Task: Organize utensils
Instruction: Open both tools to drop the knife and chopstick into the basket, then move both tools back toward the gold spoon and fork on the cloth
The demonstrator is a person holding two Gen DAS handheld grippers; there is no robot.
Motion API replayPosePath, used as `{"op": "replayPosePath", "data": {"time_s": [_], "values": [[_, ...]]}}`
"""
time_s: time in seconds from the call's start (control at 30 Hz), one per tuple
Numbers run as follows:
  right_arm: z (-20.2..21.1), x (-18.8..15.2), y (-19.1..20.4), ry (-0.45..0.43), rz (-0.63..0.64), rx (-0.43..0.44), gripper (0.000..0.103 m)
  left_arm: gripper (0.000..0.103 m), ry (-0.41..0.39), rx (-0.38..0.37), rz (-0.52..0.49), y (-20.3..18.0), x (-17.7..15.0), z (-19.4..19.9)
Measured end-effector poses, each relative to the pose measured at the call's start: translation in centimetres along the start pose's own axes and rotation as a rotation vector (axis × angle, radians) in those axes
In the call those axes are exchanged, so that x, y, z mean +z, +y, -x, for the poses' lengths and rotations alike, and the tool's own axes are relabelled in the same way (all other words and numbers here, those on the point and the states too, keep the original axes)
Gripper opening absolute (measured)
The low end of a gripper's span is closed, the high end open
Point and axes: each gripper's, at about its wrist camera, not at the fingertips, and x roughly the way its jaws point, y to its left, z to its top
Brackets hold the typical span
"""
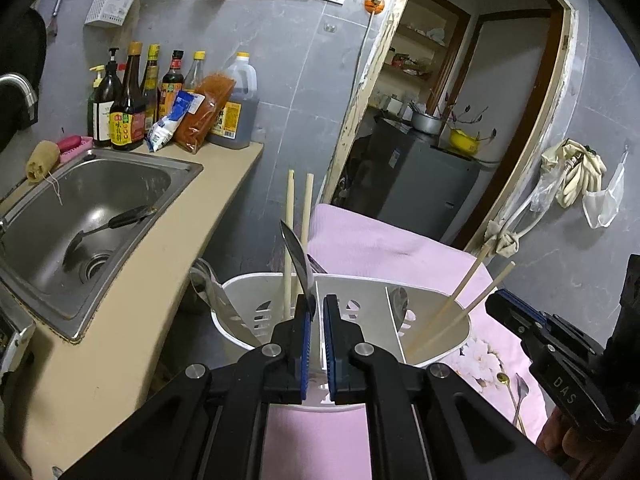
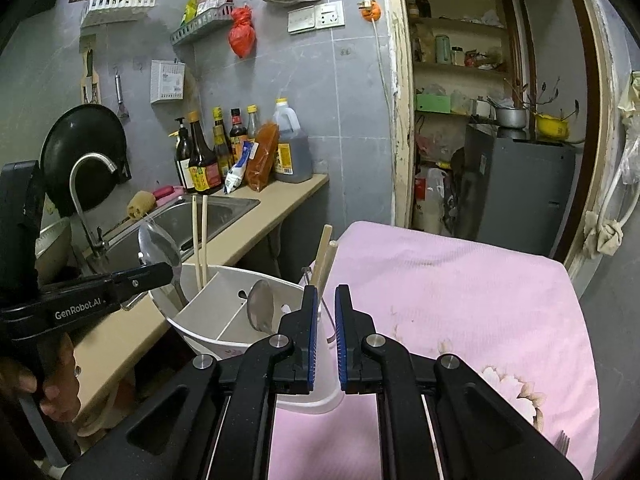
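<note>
Pink cloth [image 2: 460,280], white caddy [image 1: 256,300] holding chopsticks [image 1: 298,216], spoons [image 2: 260,306], both claws seemingly pinching its rim.

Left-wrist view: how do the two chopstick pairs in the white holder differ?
The left pair of pale wooden chopsticks stands near upright at the white plastic holder's left end; the right pair leans steeply rightward over its right rim. Both: same colour, same holder.

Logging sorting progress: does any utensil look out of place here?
Yes. A black-handled utensil lies in the sink, and two small pieces of cutlery lie on the pink cloth, outside the white holder.
</note>
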Motion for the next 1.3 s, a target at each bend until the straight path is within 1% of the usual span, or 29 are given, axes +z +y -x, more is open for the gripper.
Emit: {"op": "replayPosePath", "data": {"time_s": [0.1,0.17,0.23,0.3,0.47,0.53,0.6,0.63,0.8,0.83,0.87,0.9,0.93,1.03,1.1,1.13,1.17,1.2,1.23,1.3], "values": [[0.3,-0.1,-0.2,-0.003,-0.012,-0.001,0.009,0.010,-0.012,-0.001,-0.008,-0.1,0.1,0.4],[0.4,-0.1,-0.3,-0.006,-0.020,-0.001,0.010,0.017,-0.017,-0.001,-0.010,-0.1,0.1,0.5],[0.6,-0.2,-0.5,-0.010,-0.029,0.000,0.014,0.023,-0.025,0.002,-0.010,-0.1,0.0,0.8],[0.8,-0.2,-0.6,-0.015,-0.038,0.000,0.019,0.024,-0.028,0.004,-0.014,-0.2,0.0,0.9],[1.2,-0.3,-1.0,-0.021,-0.052,-0.005,0.021,0.026,-0.035,0.012,-0.031,-0.6,-0.1,1.4],[1.2,-0.4,-1.2,-0.021,-0.055,-0.008,0.021,0.035,-0.038,0.007,-0.032,-0.7,-0.1,1.5],[1.3,-0.4,-1.3,-0.020,-0.059,-0.012,0.023,0.040,-0.039,0.005,-0.031,-0.7,-0.2,1.5],[1.4,-0.5,-1.3,-0.020,-0.060,-0.014,0.023,0.040,-0.038,0.006,-0.031,-0.7,-0.2,1.5],[2.1,-0.4,-1.7,-0.036,-0.076,-0.026,0.038,0.040,-0.047,0.000,-0.041,-0.9,-0.2,1.6],[2.4,-0.4,-1.8,-0.042,-0.080,-0.030,0.040,0.041,-0.049,-0.001,-0.042,-1.1,-0.2,1.6],[2.6,-0.5,-1.9,-0.047,-0.083,-0.034,0.045,0.043,-0.055,-0.002,-0.045,-1.2,-0.2,1.7],[2.9,-0.5,-2.1,-0.053,-0.088,-0.039,0.049,0.049,-0.063,-0.002,-0.049,-1.3,-0.1,1.9],[3.2,-0.5,-2.3,-0.060,-0.093,-0.044,0.050,0.054,-0.072,-0.001,-0.052,-1.5,0.0,2.1],[4.4,-0.4,-3.0,-0.083,-0.108,-0.066,0.057,0.059,-0.102,0.000,-0.068,-2.2,0.1,2.9],[5.4,-0.4,-3.6,-0.102,-0.120,-0.083,0.064,0.061,-0.115,0.002,-0.082,-2.6,0.3,3.2],[5.8,-0.4,-3.9,-0.112,-0.126,-0.092,0.066,0.064,-0.125,0.004,-0.089,-2.8,0.3,3.5],[6.5,-0.4,-4.3,-0.125,-0.134,-0.107,0.070,0.066,-0.137,0.006,-0.095,-3.1,0.4,3.7],[6.9,-0.3,-4.6,-0.133,-0.139,-0.115,0.072,0.071,-0.147,0.007,-0.099,-3.3,0.5,4.0],[7.6,-0.4,-5.0,-0.145,-0.147,-0.129,0.076,0.075,-0.161,0.010,-0.104,-3.6,0.6,4.3],[8.7,-0.3,-5.8,-0.165,-0.162,-0.158,0.084,0.079,-0.189,0.011,-0.111,-4.2,0.7,4.8]]}}
